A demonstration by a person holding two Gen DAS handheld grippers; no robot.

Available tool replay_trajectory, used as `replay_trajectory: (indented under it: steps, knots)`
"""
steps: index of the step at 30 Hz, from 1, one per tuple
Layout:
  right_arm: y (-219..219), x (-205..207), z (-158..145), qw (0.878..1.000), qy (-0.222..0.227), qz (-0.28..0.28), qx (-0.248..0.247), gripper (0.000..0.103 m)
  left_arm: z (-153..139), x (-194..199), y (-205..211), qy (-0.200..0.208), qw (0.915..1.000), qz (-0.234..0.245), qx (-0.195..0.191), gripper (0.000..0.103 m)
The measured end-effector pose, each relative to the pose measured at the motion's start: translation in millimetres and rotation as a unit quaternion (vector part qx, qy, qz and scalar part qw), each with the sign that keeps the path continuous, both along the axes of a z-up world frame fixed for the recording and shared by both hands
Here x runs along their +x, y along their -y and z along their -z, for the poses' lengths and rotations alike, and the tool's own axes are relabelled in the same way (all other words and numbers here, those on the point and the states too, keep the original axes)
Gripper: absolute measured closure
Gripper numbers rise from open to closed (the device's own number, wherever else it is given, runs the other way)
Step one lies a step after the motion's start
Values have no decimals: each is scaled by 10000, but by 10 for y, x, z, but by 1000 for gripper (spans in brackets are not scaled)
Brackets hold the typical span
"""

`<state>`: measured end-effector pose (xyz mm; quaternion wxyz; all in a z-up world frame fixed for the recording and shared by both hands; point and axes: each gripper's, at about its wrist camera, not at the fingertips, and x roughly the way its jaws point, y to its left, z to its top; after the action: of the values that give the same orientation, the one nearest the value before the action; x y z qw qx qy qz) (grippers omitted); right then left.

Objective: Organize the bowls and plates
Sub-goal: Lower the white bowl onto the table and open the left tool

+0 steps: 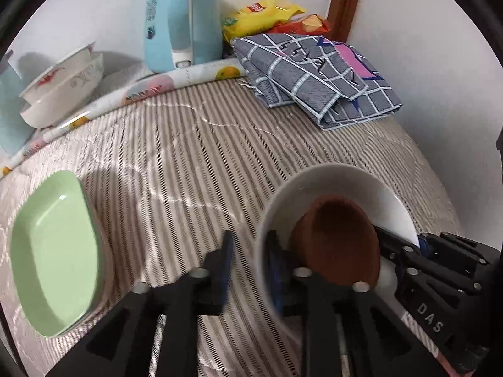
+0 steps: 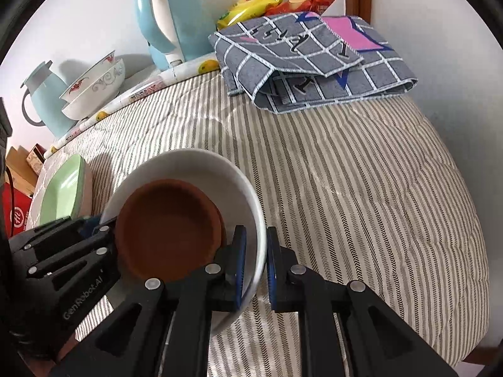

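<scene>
A white bowl (image 1: 330, 188) holds a smaller brown bowl (image 1: 339, 238) above the striped table. My left gripper (image 1: 248, 267) is shut on the white bowl's left rim. My right gripper (image 2: 254, 264) is shut on its right rim (image 2: 251, 213), with one finger inside and one outside. The brown bowl (image 2: 169, 229) sits tilted inside. Each gripper shows in the other's view: the right (image 1: 433, 267), the left (image 2: 66, 251). A green rectangular plate (image 1: 53, 251) lies at the left, also in the right wrist view (image 2: 63, 191). Two stacked patterned bowls (image 1: 63, 84) stand at the back left.
A blue kettle (image 1: 185, 19) and snack bags (image 1: 267, 15) stand by the back wall. A folded grey checked cloth (image 1: 314, 78) lies at the back right. A blue jug (image 2: 44, 103) stands at far left. The striped tablecloth (image 2: 345, 172) covers the table.
</scene>
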<state>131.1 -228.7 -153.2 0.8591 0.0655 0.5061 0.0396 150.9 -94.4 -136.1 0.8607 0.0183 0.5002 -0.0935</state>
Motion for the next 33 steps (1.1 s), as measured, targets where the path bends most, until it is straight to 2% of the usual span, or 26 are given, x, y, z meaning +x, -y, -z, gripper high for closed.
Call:
replay_trajectory:
  steps: [4, 7, 17, 22, 30, 33]
  knots:
    - [34, -11, 3, 10000, 35, 20, -15, 85, 6, -4, -40, -12, 9999, -93, -37, 69]
    - [31, -19, 5, 10000, 66, -23, -34, 84, 8, -13, -48, 6, 9999, -99, -49, 68]
    - [21, -27, -1, 9999, 60, -47, -65, 84, -4, -19, -18, 25, 9999, -87, -68, 76]
    - [15, -23, -4, 9999, 59, -57, -96, 84, -8, -30, -13, 17, 9999, -97, -77, 76]
    - [24, -26, -19, 9998, 38, -65, -176, 76, -19, -43, -29, 14, 9998, -172, -59, 74]
    - [35, -50, -33, 9997, 58, -46, -221, 69, -41, -60, -25, 36, 9998, -198, -47, 73]
